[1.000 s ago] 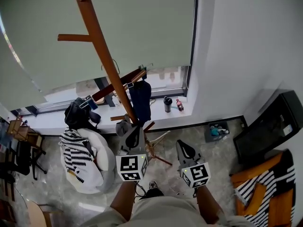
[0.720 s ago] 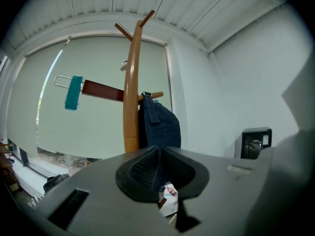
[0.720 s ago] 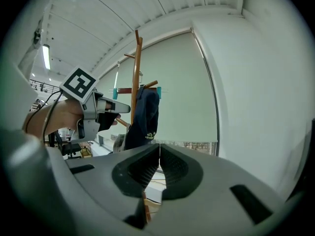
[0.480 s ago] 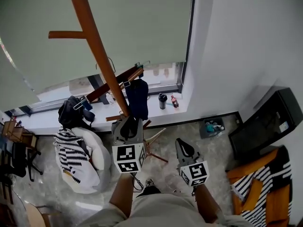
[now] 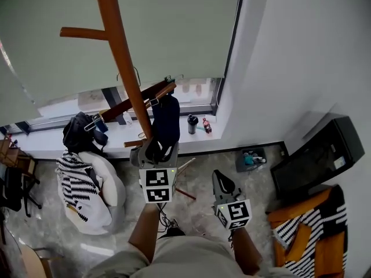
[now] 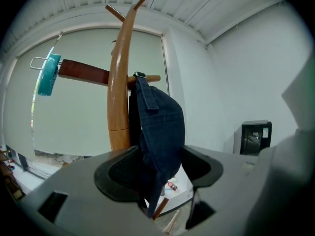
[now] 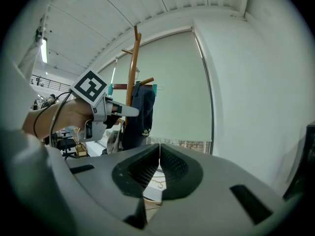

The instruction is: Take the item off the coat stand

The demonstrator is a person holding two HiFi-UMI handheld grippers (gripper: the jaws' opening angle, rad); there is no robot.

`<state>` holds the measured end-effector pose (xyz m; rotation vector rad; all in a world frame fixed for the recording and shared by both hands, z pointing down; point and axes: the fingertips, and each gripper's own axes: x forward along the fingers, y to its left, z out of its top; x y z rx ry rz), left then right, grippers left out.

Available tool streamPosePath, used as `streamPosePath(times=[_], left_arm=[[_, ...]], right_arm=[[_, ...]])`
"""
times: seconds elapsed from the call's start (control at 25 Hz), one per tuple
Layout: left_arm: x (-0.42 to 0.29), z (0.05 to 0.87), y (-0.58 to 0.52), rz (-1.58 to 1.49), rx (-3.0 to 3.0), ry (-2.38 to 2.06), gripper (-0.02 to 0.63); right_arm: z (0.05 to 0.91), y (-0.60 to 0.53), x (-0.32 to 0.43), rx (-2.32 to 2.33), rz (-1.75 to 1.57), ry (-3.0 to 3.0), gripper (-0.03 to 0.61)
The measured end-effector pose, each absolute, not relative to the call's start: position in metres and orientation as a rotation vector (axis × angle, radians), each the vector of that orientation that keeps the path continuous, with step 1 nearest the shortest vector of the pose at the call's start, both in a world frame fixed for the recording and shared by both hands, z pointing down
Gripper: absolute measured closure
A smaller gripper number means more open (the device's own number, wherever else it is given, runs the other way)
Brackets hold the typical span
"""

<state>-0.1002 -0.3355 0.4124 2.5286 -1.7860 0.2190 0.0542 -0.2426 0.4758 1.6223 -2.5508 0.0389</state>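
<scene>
A dark navy cap (image 5: 166, 119) hangs by its strap from a peg of the wooden coat stand (image 5: 120, 57). My left gripper (image 5: 155, 150) is raised to the cap's lower part. Its jaws are opening, and in the left gripper view the cap (image 6: 160, 127) hangs between them while the pads (image 6: 120, 173) stand off the cloth. The stand's pole (image 6: 119, 97) rises just behind the cap. My right gripper (image 5: 221, 182) is lower and to the right, shut with nothing in it (image 7: 159, 156). The right gripper view shows the cap (image 7: 139, 114) beside the left gripper (image 7: 106, 109).
A teal clip (image 6: 47, 75) hangs on another peg. Below are a striped beanbag (image 5: 87, 184), a black backpack (image 5: 78, 133) on the sill, and two bottles (image 5: 196, 124). A black cabinet (image 5: 316, 161) and an orange chair (image 5: 313, 236) stand at the right by the white wall.
My left gripper has risen to the cap and gone from shut to wide open, with the cap's lower part now between its jaws. The right gripper stays low and shut.
</scene>
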Motion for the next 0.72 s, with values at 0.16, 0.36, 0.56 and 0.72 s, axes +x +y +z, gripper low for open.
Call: streamPosePath(times=[0.16, 0.36, 0.56, 0.72], left_arm=[[-0.095, 0.415, -0.341, 0.243, 2.540, -1.774, 0.348], [-0.087, 0.416, -0.346, 0.224, 2.543, -1.738, 0.348], [-0.077, 0.416, -0.350, 0.188, 2.547, -1.682, 0.348], [-0.073, 0.416, -0.352, 0.208, 2.562, -1.672, 0.355]], right_arm=[[0.477, -0.242, 0.059, 1.639, 0.037, -2.532, 0.574], [0.478, -0.242, 0.065, 1.664, 0.033, -2.511, 0.574], [0.478, -0.241, 0.071, 1.689, 0.035, -2.490, 0.574], [0.477, -0.240, 0.076, 1.708, 0.031, -2.478, 0.574]])
